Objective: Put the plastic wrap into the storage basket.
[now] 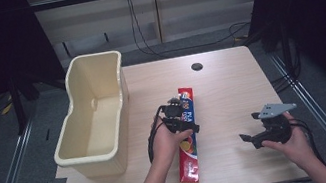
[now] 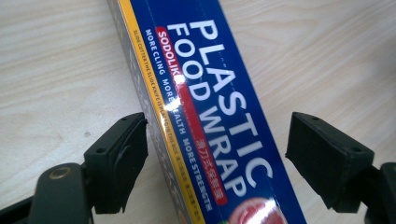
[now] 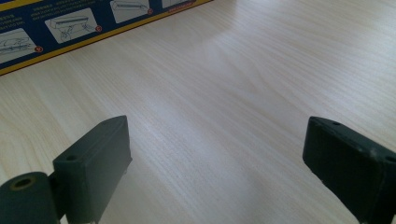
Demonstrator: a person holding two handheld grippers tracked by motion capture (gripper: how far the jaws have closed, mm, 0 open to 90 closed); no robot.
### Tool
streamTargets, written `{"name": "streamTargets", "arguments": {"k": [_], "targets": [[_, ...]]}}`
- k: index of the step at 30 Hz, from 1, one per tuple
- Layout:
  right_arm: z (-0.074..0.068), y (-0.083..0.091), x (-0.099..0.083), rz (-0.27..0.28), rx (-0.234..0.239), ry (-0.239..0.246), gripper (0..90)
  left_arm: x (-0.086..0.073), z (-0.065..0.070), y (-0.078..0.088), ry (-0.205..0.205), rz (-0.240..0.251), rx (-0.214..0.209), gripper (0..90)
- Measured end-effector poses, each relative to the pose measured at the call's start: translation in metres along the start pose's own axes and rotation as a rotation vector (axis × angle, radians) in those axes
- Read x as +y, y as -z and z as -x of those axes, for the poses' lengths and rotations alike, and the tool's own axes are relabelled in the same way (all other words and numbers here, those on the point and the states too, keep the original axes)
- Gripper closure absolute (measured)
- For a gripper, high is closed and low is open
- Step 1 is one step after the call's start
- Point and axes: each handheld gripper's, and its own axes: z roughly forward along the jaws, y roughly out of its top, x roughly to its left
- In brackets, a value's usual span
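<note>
left claw point(image 2: 217, 154): jaws spread astride wrap box point(image 1: 187, 138), not gripping | right claw point(image 3: 217, 163): jaws apart over bare desk point(image 1: 231, 84) | bin point(image 1: 96, 113): left of box

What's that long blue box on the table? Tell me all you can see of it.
The plastic food wrap box is a long, narrow carton, glossy blue with red and yellow edging and white lettering. It lies flat on the wooden table, right of the cream bin. The left hand-held gripper straddles it, jaws open, not yet squeezing.
</note>
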Motion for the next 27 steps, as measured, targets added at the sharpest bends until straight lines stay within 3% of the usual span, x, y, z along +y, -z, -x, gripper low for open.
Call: {"name": "streamTargets", "arguments": {"k": [8,14,20,27], "targets": [[0.0,0.0,0.0,0.004,-0.002,-0.003,7.7,0.001,0.002,-0.016,0.025,-0.042,0.034,21.4],[0.0,0.001,0.001,0.009,-0.001,0.006,7.7,0.004,0.002,-0.018,0.077,-0.089,0.038,22.8],[0.0,0.001,0.002,0.012,-0.001,0.004,7.8,0.005,0.002,-0.023,0.089,-0.11,0.05,22.1],[0.0,0.002,0.002,0.02,-0.01,0.007,7.8,0.009,0.005,-0.019,0.145,-0.153,0.09,30.7]]}}
